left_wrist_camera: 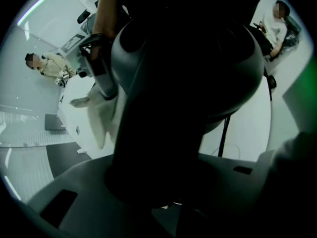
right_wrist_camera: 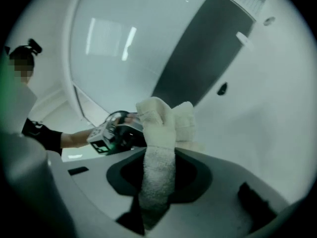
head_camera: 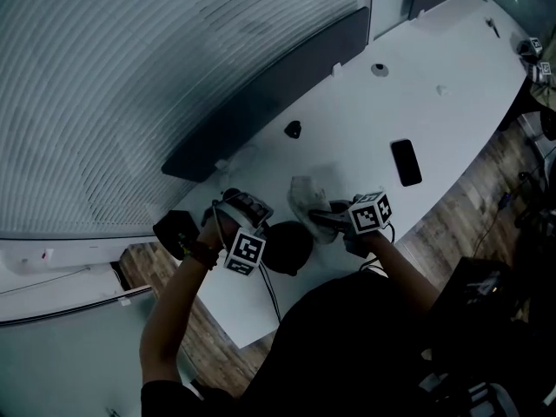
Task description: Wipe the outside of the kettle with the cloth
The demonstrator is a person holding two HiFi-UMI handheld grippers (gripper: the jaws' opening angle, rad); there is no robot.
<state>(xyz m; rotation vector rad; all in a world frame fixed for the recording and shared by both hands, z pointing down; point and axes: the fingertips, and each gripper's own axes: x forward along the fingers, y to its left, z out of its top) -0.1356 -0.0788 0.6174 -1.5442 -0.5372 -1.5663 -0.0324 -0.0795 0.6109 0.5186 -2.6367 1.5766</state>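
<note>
On the counter (head_camera: 434,120), right in front of me, the kettle (head_camera: 288,247) sits between my two claws. My left claw (left_wrist_camera: 163,182) is closed on it. A dark part of the kettle fills the gap between the jaws, though I cannot tell whether that part is the handle or the body. My right claw (right_wrist_camera: 158,182) is clamped on the cloth (right_wrist_camera: 163,123), which bunches up above the jaws. In the head view the cloth hangs at the kettle's far right side, against it or just beside it; I cannot tell if it touches.

I judge the wiping to be at its working stage, with the kettle held steady and the cloth brought up to its wall. The kettle is too dark to show which parts are already clean, so I count the whole outside as left to do, round every side.

Beyond the kettle, well apart from it, lie a phone (head_camera: 406,162) and a small dark thing (head_camera: 293,129); neither is in my way. A dark cord (head_camera: 271,295) runs from near the kettle toward me and could snag the cloth. My own left claw covers the spot it grips, so that spot will need a change of hold. Two people (left_wrist_camera: 49,66) sit far behind the kettle.
</note>
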